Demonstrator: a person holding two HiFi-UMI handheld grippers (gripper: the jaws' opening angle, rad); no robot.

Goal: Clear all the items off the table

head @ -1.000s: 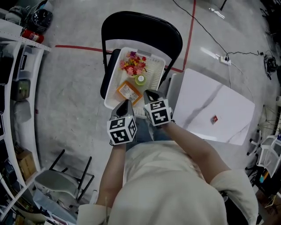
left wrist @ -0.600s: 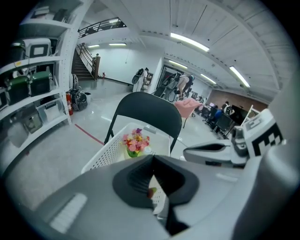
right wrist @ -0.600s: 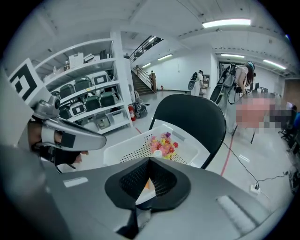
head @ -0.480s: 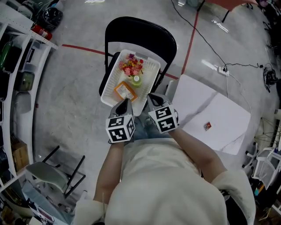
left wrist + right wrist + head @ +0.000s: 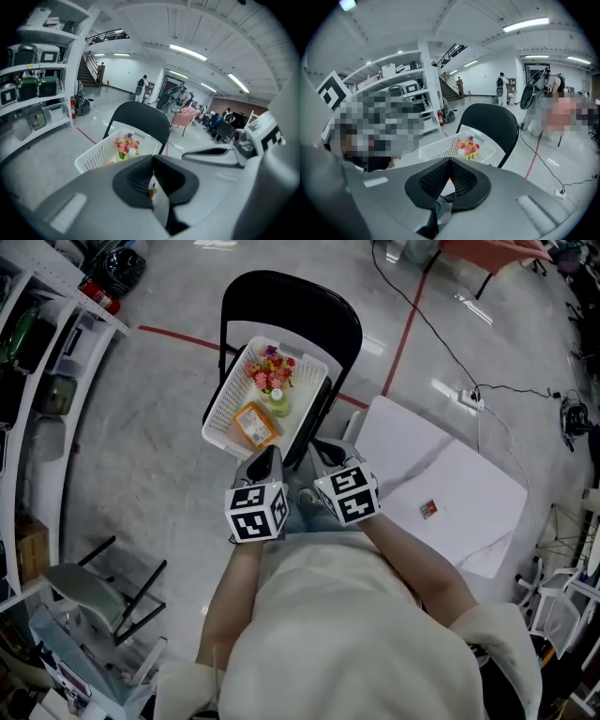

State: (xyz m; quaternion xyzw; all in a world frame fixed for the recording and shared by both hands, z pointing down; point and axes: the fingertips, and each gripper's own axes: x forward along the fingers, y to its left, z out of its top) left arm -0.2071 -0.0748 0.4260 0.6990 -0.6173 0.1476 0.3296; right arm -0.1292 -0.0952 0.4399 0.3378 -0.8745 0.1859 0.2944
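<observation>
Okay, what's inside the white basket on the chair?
Pink flowers, a small green bottle and an orange packet lie in the basket. Whatever is beneath them is covered.

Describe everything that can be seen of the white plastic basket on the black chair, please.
The white plastic basket is rectangular, with perforated walls and a plain rim. It lies flat on the seat of the black folding chair. Inside it are a bunch of pink and yellow flowers, a small pale green container and an orange packet. Part of its near edge runs behind the left gripper, so contact there cannot be judged.
</observation>
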